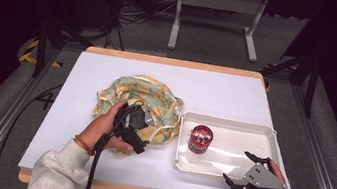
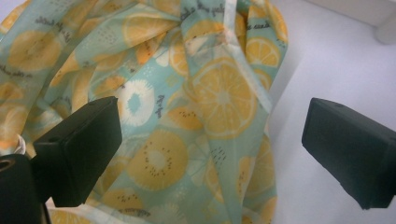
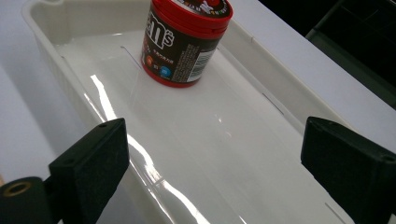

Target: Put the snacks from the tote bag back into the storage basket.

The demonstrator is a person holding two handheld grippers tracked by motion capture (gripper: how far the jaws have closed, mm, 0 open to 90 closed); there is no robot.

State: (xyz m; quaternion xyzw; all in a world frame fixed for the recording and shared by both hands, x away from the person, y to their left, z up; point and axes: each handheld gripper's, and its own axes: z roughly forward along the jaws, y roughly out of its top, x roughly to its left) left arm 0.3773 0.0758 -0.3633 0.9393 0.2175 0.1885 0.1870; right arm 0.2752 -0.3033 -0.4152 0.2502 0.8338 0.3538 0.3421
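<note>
Fruit-print cloth (image 1: 141,101) under open L gripper (image 2: 212,154); R gripper (image 1: 245,170) open by tray (image 1: 271,135).

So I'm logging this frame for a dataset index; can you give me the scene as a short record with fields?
surface: white table
cloth: fruit-print cloth, bunched left of the tray
tray: white tray, on the table's right part
jar: red-lidded jar, upright in the tray's left end
left tool: open, over the cloth
right tool: open, at the tray's near right corner
</note>
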